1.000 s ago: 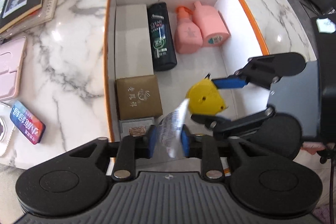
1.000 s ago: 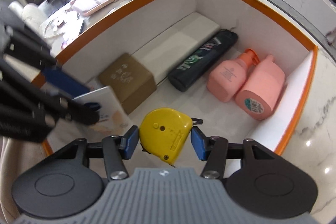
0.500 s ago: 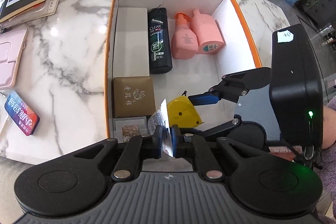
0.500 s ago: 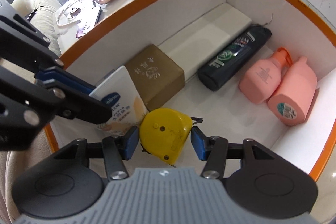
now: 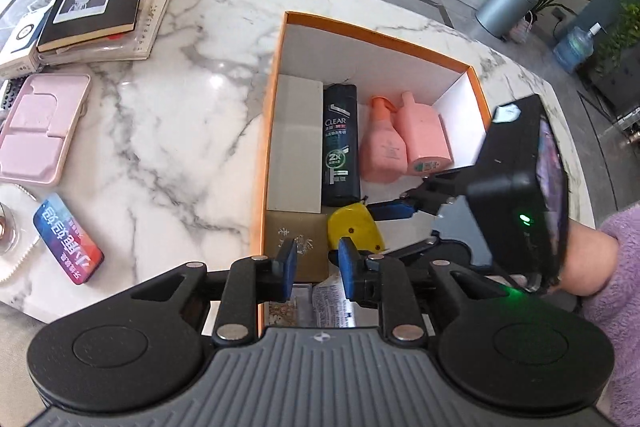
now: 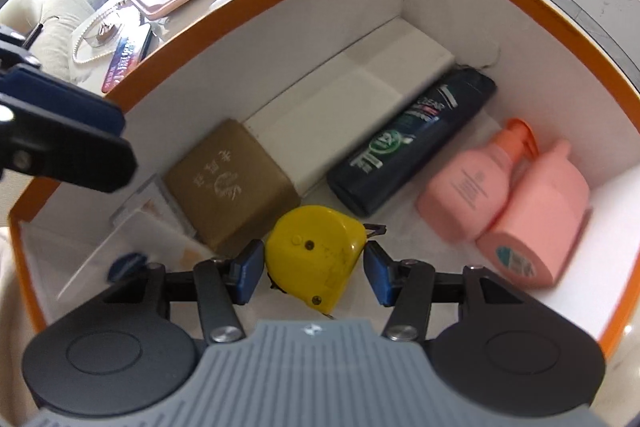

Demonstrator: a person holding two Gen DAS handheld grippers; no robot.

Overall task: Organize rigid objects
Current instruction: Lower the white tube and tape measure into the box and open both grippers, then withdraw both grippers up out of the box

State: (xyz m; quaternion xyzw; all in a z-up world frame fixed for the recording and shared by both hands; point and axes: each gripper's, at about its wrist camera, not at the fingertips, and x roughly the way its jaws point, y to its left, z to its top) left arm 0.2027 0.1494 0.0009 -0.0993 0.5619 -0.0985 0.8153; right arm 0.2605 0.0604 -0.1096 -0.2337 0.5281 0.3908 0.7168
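Right tool (image 6: 314,269) grips yellow tape measure (image 6: 312,253) touching brown box (image 6: 232,183), beside shampoo bottle (image 6: 412,151)

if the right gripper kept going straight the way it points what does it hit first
Probably the box floor: the right gripper points steeply down into the box, shut on the yellow tape measure, so the tape would land first; depth is unclear.
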